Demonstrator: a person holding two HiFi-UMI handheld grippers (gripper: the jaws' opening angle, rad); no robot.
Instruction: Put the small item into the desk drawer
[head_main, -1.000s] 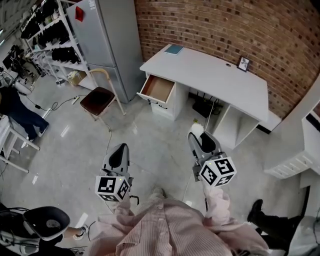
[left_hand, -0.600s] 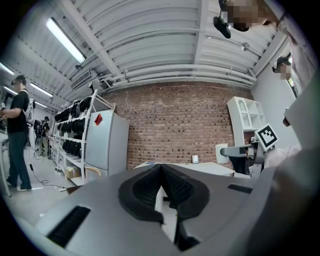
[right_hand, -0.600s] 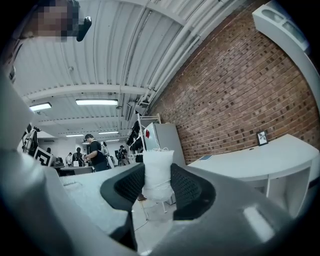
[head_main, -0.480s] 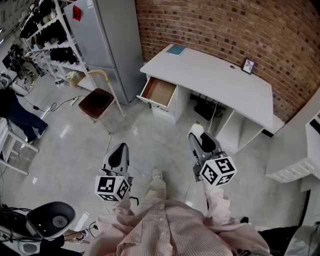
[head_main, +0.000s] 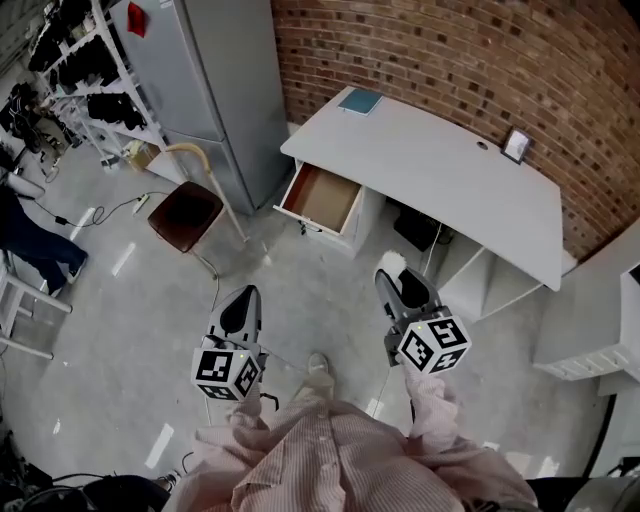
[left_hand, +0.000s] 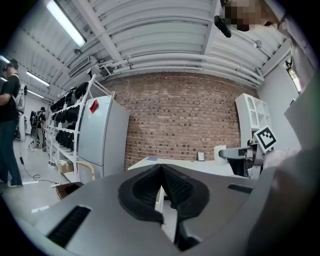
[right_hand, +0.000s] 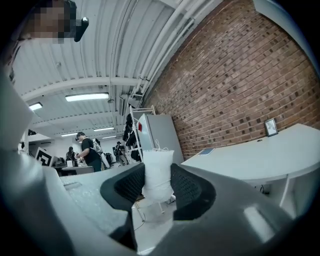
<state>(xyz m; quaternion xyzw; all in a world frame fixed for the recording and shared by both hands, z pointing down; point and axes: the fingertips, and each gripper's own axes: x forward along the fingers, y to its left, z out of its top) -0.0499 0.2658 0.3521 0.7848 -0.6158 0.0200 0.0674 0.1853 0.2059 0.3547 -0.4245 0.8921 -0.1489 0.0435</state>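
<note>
Jaws of our right gripper (right_hand: 158, 186) pinch the white item (head_main: 391, 262), left gripper (left_hand: 161, 172) jaws closed, empty — bare floor (head_main: 300, 285) before the far open drawer (head_main: 322, 198)

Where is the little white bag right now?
In the head view, the little white bag sits right of centre, pinched in the right gripper over the floor, short of the open drawer.

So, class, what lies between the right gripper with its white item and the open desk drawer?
Only bare grey floor, seen in the head view, separates the right gripper, shut on the white item, from the open drawer.
</note>
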